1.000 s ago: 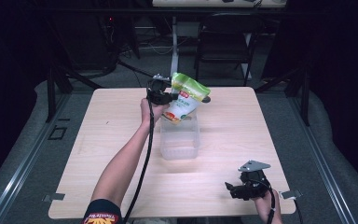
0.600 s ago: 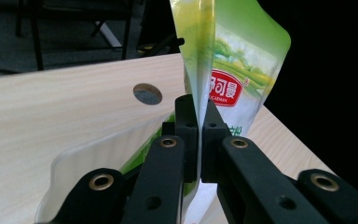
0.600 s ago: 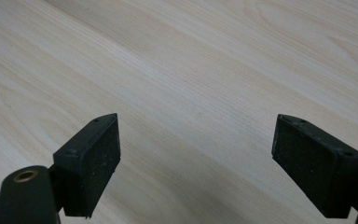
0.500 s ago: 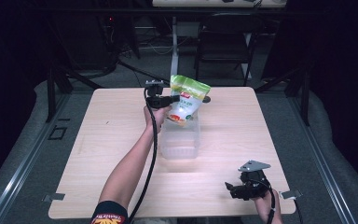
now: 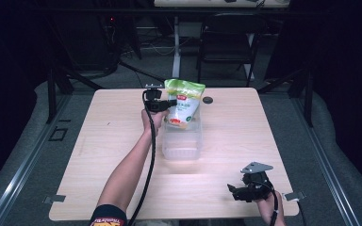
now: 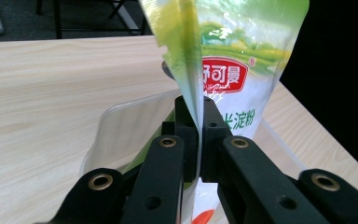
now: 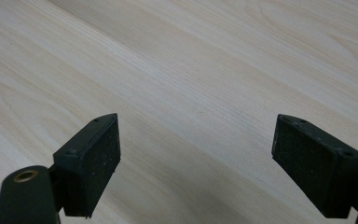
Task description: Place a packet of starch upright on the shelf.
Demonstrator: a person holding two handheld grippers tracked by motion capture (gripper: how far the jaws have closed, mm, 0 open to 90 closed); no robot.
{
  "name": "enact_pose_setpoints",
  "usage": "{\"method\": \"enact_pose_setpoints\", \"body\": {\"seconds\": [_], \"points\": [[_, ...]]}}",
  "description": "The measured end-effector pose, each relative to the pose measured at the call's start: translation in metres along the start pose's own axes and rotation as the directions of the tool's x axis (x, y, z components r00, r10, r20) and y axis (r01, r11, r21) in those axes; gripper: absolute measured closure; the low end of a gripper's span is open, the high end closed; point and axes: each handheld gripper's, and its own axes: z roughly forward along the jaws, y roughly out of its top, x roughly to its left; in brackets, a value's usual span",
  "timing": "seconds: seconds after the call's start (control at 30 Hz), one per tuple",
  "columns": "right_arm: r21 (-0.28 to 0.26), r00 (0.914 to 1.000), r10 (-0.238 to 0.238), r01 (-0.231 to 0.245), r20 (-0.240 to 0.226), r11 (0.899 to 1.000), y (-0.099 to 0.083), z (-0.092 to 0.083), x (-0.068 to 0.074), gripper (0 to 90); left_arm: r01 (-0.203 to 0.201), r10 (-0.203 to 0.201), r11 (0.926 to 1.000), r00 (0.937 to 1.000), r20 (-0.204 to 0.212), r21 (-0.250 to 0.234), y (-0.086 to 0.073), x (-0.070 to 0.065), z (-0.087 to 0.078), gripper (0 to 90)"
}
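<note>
Up close, left gripper (image 6: 198, 126) pinching pouch (image 6: 223, 70) edge

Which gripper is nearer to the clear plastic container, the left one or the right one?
Left. The left gripper holds the green bag right above the clear container's far end. The right gripper rests near the table's near right corner, apart from the container, jaws open.

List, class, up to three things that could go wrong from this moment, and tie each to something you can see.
1. The left claw pinches only a thin edge fold of the green pouch; the pouch might slip out.
2. The pouch hangs over the far end of the clear container, so it may catch the rim or tip the container.
3. The right claw rests open near the table's front edge, too far off to help.
</note>
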Motion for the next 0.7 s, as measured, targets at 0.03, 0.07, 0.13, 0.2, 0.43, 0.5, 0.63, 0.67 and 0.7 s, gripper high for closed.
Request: {"method": "enact_pose_setpoints", "body": {"seconds": [0.03,0.07,0.13,0.2,0.43,0.5,0.63,0.67,0.7], "points": [[0.001,1.0000,-0.001,0.001,0.000,1.000,0.0001,0.0003,0.0000,14.8,-0.009,0.009,1.0000,0.9999,-0.013,0.005,-0.0006,0.0002,0.0002,88.9],[-0.001,1.0000,0.001,-0.001,-0.002,1.000,0.0001,0.0007,0.0003,14.8,-0.010,0.010,0.9999,0.9997,-0.022,0.008,-0.0013,0.0009,0.0003,88.8],[0.004,1.0000,-0.002,0.002,0.000,1.000,0.0002,0.0010,0.0006,14.8,-0.008,0.008,0.9999,0.9995,-0.031,0.011,-0.0028,0.0030,0.0003,88.7],[0.009,1.0000,-0.003,0.003,0.002,1.000,0.0002,0.0012,0.0007,14.8,-0.012,0.013,0.9998,0.9993,-0.036,0.014,-0.0045,0.0051,0.0002,88.7],[0.011,1.0000,-0.006,0.006,0.003,1.000,0.0003,0.0009,0.0002,14.8,-0.032,0.034,0.9990,0.9983,-0.047,0.032,-0.0036,0.0052,0.0001,88.3],[0.006,1.0000,-0.005,0.005,0.003,1.000,0.0002,0.0006,0.0009,14.8,-0.022,0.023,0.9993,0.9990,-0.038,0.031,-0.0037,0.0065,-0.0004,88.1],[0.006,1.0000,-0.002,0.002,0.009,1.000,-0.0001,-0.0003,0.0007,14.8,-0.026,0.028,0.9991,0.9985,-0.047,0.032,-0.0031,0.0055,-0.0002,87.1],[0.005,1.0000,-0.002,0.002,0.009,1.000,-0.0001,-0.0002,0.0008,14.8,-0.030,0.031,0.9989,0.9983,-0.049,0.037,-0.0027,0.0051,-0.0004,87.0],[0.009,1.0000,-0.001,0.001,0.007,1.000,0.0001,-0.0003,0.0011,14.8,-0.032,0.034,0.9987,0.9981,-0.052,0.038,-0.0025,0.0048,-0.0003,86.8]]}}
